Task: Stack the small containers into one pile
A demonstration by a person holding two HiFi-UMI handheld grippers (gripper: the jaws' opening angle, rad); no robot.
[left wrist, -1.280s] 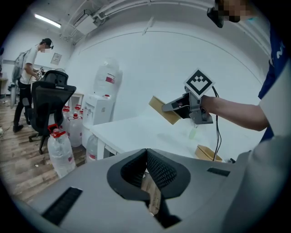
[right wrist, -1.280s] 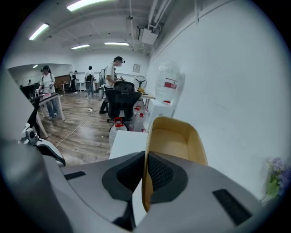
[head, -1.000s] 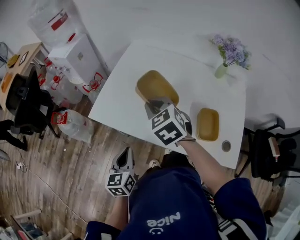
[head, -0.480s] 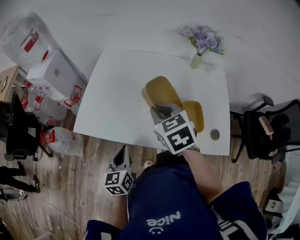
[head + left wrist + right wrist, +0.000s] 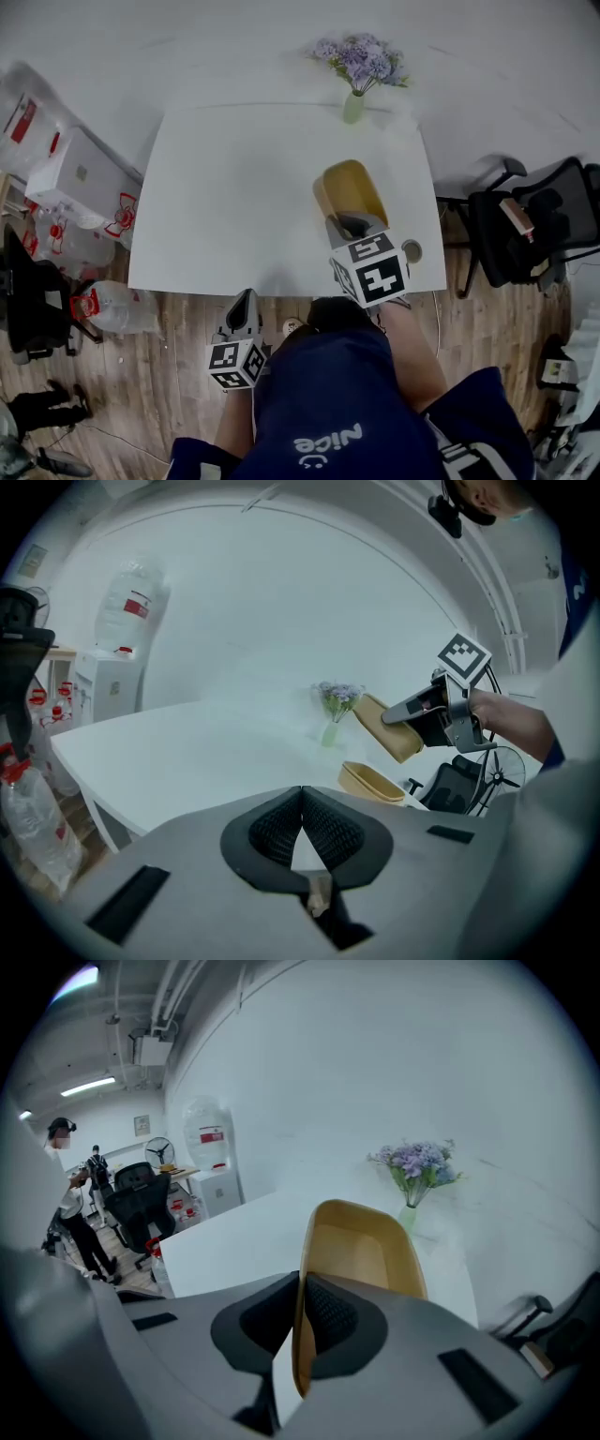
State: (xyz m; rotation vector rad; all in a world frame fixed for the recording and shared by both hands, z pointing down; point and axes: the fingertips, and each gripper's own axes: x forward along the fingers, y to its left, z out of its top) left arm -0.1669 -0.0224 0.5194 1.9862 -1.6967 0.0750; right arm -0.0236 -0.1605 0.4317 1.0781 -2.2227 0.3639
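Observation:
My right gripper [image 5: 349, 225] is shut on the rim of a yellow oval container [image 5: 350, 190], held tilted above the right part of the white table [image 5: 234, 187]. In the right gripper view the container [image 5: 361, 1251] stands on edge, with its near wall pinched in that gripper [image 5: 300, 1283]. A second yellow container [image 5: 373, 782] rests on the table just below the held one [image 5: 386, 728]; the head view hides it. My left gripper [image 5: 244, 305] hangs off the table's front edge, shut with nothing in it [image 5: 302, 794].
A small vase of purple flowers [image 5: 354, 70] stands at the table's far edge. A small round object [image 5: 411, 250] lies near the front right corner. An office chair [image 5: 525, 225] is to the right; water bottles and boxes [image 5: 75, 187] are to the left.
My right gripper has carried the tilted container to the right, over the spot where the second container lay. The left gripper has stayed below the table's front edge.

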